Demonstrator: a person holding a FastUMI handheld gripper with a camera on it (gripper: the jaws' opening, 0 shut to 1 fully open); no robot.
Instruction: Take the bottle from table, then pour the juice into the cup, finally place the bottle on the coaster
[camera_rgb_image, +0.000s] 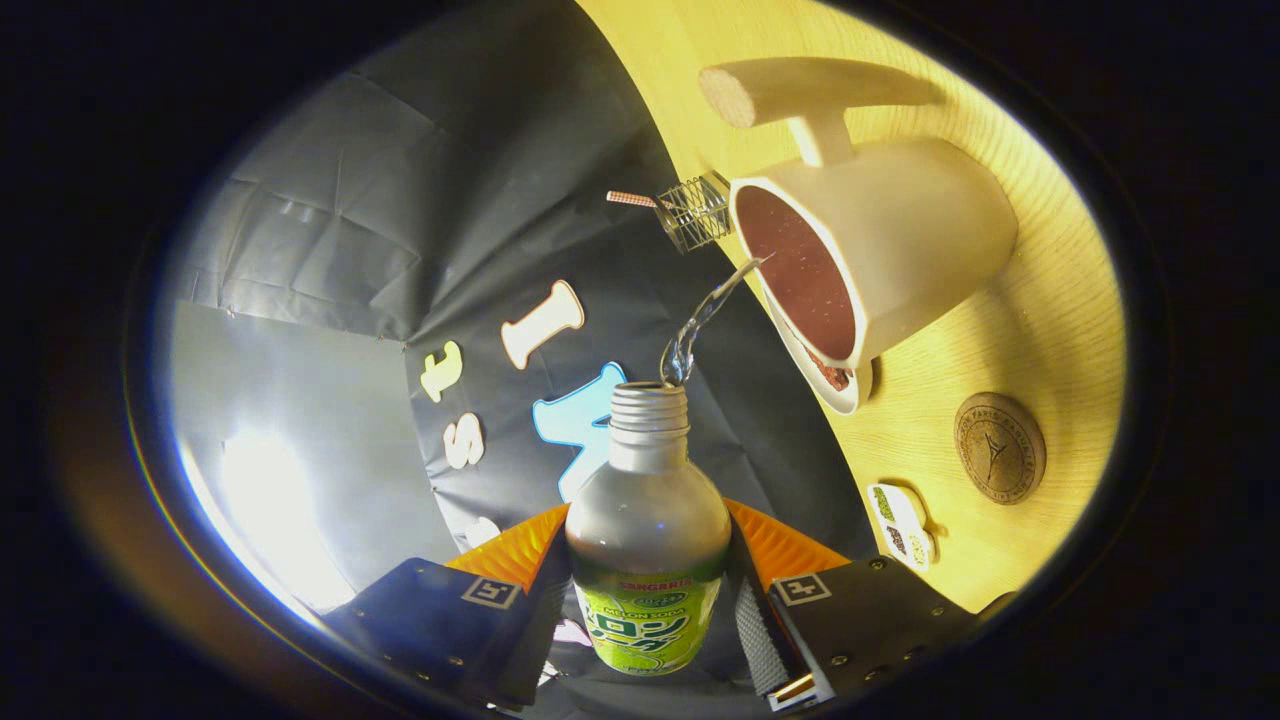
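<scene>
Between your gripper (648, 590) fingers: bottle (648, 540) clamped | stream (700, 325) reaches cup (880, 250) | hold tilt steady, aim inside rim.

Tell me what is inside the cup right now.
The cup holds dark reddish liquid, and a clear stream from the bottle gripped between both fingers reaches its rim. Its depth and the cup's bottom are covered by that liquid.
</scene>
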